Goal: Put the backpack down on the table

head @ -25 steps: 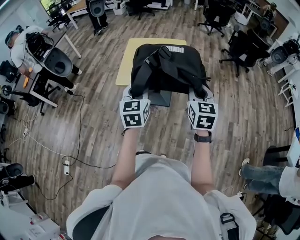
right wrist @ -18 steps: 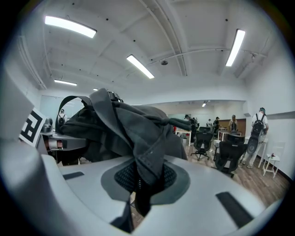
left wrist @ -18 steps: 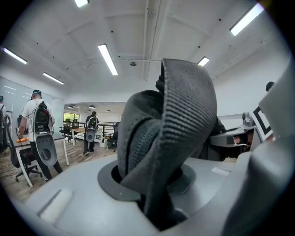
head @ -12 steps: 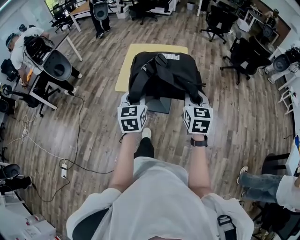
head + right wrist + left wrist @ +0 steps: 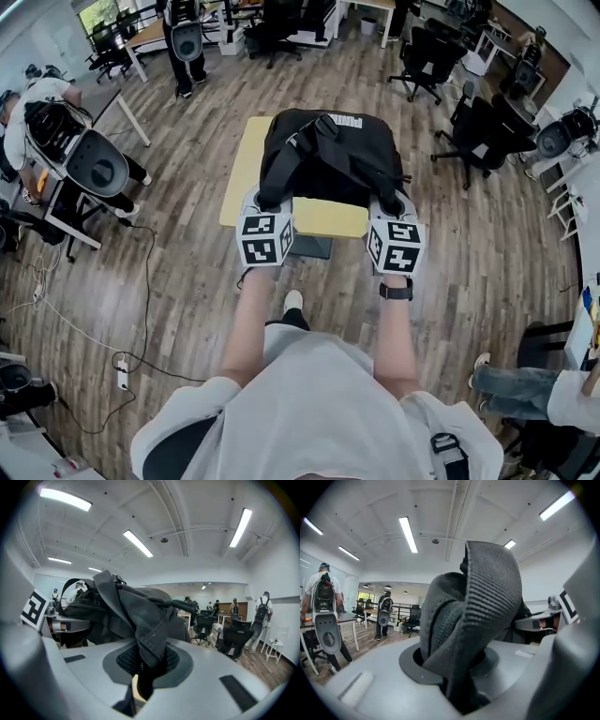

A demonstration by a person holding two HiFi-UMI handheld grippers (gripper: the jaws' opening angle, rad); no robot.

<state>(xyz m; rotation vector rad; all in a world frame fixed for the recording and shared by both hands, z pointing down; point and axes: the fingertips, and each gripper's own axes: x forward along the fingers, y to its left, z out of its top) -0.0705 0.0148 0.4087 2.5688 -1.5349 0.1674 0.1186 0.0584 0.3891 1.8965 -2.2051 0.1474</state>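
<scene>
The left gripper (image 5: 262, 200) is clamped nearly shut on the backpack (image 5: 328, 150)'s ribbed strap (image 5: 487, 602). The right gripper (image 5: 395, 202) pinches a fabric fold (image 5: 152, 637) just as tight. The bag sits right ahead of both, over the yellow table (image 5: 240, 178).

Backpack (image 5: 328, 155) is black matt woven cloth; its strap (image 5: 487, 611) is coarse ribbed webbing with a rough weave, while the fold seen in the right gripper view is smoother stitched fabric. Left gripper (image 5: 459, 686) and right gripper (image 5: 140, 686) shells look like smooth matt grey plastic, the right one with a dark dotted textured pad (image 5: 125, 660) set in, and the marker cubes (image 5: 265, 239) are matt white with black printed squares. Table (image 5: 246, 178) top is a smooth matt pale-yellow board, floor (image 5: 469, 244) is wood-look planks with a slight sheen, shirt (image 5: 328, 394) is plain white cloth.
</scene>
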